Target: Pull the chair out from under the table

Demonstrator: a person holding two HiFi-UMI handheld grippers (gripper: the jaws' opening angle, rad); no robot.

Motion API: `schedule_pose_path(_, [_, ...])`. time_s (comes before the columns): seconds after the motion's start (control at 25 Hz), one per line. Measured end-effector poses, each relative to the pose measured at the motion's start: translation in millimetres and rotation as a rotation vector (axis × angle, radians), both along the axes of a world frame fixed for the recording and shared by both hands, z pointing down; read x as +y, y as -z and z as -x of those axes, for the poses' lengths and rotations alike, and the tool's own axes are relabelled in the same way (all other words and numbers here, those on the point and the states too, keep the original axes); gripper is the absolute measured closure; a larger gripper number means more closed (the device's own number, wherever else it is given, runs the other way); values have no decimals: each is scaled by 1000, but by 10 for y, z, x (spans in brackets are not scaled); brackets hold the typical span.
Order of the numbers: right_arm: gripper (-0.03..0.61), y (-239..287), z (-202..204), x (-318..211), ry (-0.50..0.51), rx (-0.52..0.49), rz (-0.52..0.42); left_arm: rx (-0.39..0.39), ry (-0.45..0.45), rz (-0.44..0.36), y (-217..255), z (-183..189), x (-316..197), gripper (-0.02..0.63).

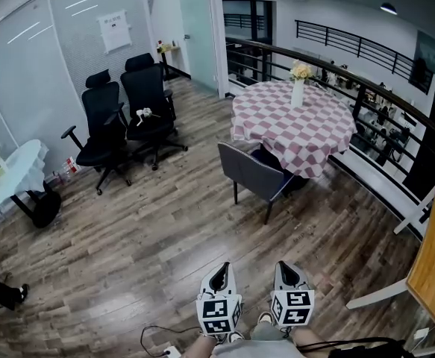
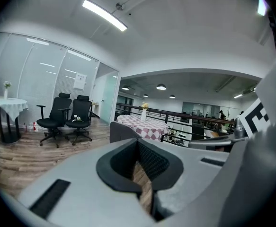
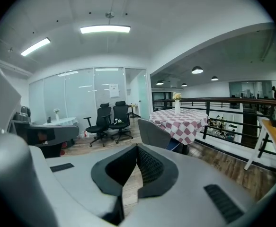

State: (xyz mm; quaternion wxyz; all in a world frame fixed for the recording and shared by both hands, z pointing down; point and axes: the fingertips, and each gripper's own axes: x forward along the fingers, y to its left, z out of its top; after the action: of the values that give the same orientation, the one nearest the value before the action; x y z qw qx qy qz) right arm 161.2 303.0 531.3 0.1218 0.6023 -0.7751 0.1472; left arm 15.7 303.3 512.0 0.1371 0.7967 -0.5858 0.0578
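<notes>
Probably dealing with a fairly light but rigid grey chair [image 1: 253,171], tucked partway under the checkered table [image 1: 277,136] well ahead, so best grabbed along the backrest's top edge (left tongs [image 1: 219,273] and right tongs [image 1: 289,268] both pinched shut, empty).

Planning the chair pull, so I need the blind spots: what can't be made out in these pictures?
- Chair front legs and seat front: head view, tucked under the tablecloth.
- Table base: head view, covered by the tablecloth.
- Notice print: head view, too small to read.
- Person: head view, only a leg and shoe show; the rest is cut off by the left edge.
</notes>
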Motion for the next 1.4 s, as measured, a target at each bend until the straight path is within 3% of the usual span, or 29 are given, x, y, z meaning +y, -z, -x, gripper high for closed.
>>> schedule_pose_path(0.28, [561,-40,126,-236,8,10,7,8,21,14,-95,127,-215,611])
schedule_pose_path(0.68, [561,-45,244,-979,38,-8,10,1,22,20,-111,122,-888,611])
schedule_pose_path(1.4, [561,-32,24,-2342,76,2,32,32,54,54,-130,-101,-2170,611])
